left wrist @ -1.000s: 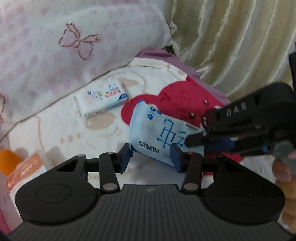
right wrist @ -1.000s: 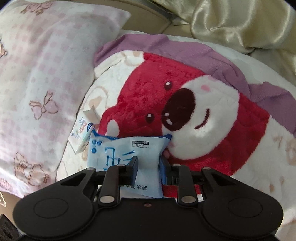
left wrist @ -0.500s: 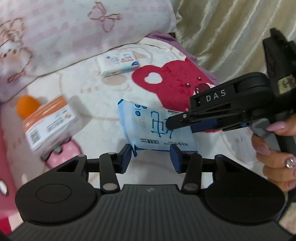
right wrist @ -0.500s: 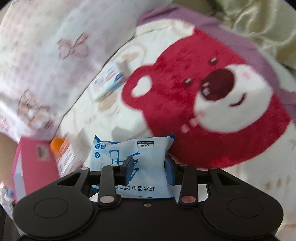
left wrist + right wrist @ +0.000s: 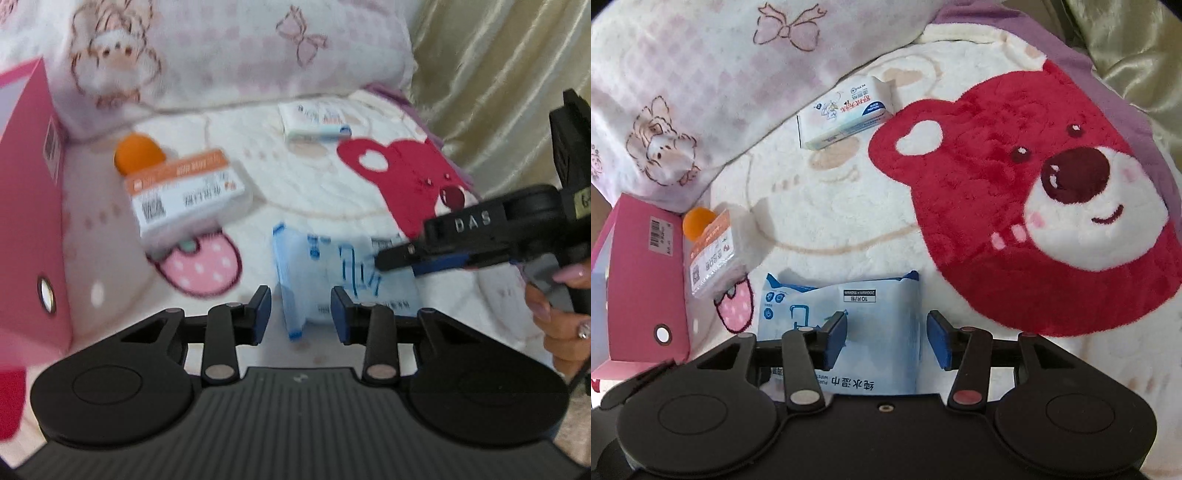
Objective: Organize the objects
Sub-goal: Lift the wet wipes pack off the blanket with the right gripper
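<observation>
A blue wet-wipe pack [image 5: 842,317] lies on the bear blanket between the spread fingers of my right gripper [image 5: 886,334], which is open around it. In the left wrist view the pack [image 5: 325,273] lies just ahead of my open, empty left gripper [image 5: 300,310], with the right gripper [image 5: 391,258] reaching in from the right. A white wipe pack [image 5: 846,110] lies by the pillow. An orange-and-white box [image 5: 711,254] and an orange ball [image 5: 696,223] sit beside a pink box [image 5: 642,280].
A pink checked pillow [image 5: 701,74] lies along the back. The blanket has a red bear face [image 5: 1034,206]. A cream curtain [image 5: 498,74] hangs at the right. A person's hand [image 5: 561,306] holds the right gripper.
The right gripper carried the blue pack left and toward the pink box, then opened its jaws around it. The left view has swung left, bringing the pink box into sight.
</observation>
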A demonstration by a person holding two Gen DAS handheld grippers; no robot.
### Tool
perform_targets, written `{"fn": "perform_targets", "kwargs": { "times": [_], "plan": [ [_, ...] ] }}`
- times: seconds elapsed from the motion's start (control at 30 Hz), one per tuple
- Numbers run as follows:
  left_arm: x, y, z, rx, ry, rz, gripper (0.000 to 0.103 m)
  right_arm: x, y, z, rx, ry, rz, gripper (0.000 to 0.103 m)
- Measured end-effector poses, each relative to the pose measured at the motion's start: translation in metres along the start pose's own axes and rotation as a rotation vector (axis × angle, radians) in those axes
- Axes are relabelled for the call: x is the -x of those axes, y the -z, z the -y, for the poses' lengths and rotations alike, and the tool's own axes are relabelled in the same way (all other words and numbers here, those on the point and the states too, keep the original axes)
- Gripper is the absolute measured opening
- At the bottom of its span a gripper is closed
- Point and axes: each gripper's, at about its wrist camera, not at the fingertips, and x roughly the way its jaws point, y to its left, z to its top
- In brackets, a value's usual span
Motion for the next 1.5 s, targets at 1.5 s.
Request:
{"fn": "perform_targets", "kwargs": {
  "times": [1.5],
  "plan": [
    [0.088,0.028,0.014,0.089,-0.079,-0.001,0.033,0.029,0.043,-0.058,0.163,-0.25,-0.101,0.055]
  ]
}}
